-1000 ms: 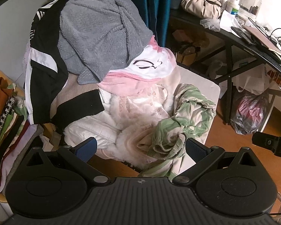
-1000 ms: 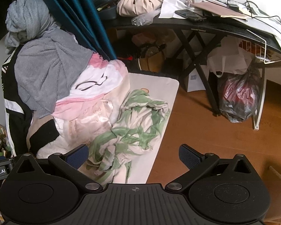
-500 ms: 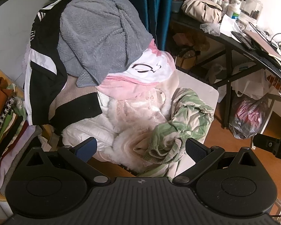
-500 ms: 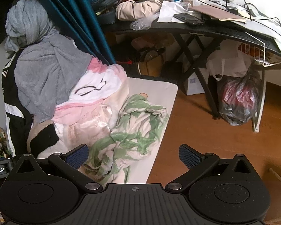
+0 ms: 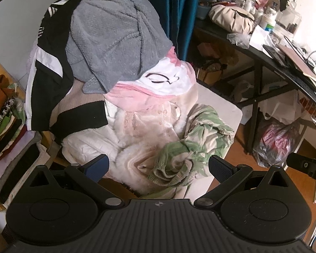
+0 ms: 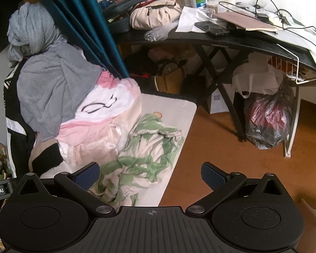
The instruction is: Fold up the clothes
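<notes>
Green leaf-print garment (image 5: 202, 139), soft and limp, lies crumpled; grip its ribbed hem at six o'clock. Both tongs (image 5: 159, 165) (image 6: 150, 174) spread, empty.

Each black hand-held gripper (image 5: 159, 166) (image 6: 150, 174) has ribbed housing, silver pivot screws, blue-padded fingers (image 5: 218, 165).

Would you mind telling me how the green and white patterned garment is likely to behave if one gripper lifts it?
The green and white garment lies crumpled in soft folds, so it will probably hang limp and unfurl. It looks thin, so likely light. Its ribbed cuff rests against the fluffy cream garment, which might drag along.
</notes>
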Demonstrator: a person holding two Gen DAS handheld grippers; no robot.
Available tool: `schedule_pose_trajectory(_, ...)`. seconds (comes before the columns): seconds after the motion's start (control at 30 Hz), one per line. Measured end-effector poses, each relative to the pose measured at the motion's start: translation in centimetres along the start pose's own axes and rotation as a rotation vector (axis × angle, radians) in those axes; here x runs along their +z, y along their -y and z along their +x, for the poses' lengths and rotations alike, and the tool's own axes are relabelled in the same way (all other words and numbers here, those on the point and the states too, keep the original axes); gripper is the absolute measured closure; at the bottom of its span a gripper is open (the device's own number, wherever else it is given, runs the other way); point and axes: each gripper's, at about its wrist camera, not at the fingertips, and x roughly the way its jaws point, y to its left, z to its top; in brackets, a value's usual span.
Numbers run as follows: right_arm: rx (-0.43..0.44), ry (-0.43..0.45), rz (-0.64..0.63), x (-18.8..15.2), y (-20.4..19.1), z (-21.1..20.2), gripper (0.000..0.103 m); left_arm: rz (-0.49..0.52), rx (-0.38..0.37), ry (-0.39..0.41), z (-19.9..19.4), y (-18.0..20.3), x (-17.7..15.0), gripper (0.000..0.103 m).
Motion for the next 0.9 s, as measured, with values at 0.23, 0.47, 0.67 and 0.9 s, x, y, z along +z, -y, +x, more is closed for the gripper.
schedule_pose_trajectory(0.23, 0.026, -0.018, 0.008, 0.6, 1.1, 1.1, 0.001, -0.024, 0.049, -0.008, -0.1, 0.2, -0.2, 0.001)
schedule_pose_trajectory(0.47, 0.059, -0.042, -0.026, 0.8, 0.9, 2.2, 0.001, -0.025, 0.089, -0.024, 0.1, 1.0, -0.7, 0.001)
schedule_pose_trajectory(0.67, 0.081, -0.023, -0.031, 0.8, 1.6, 2.3, 0.001, -0.027, 0.157, 0.006, -0.3, 1.5, -0.7, 0.001)
schedule_pose_trajectory(0.9, 0.067, 0.015, -0.008, 0.3, 3.7, 1.9, 0.001, 0.02, 0.159, -0.037, 0.8, 3.5, -0.6, 0.001)
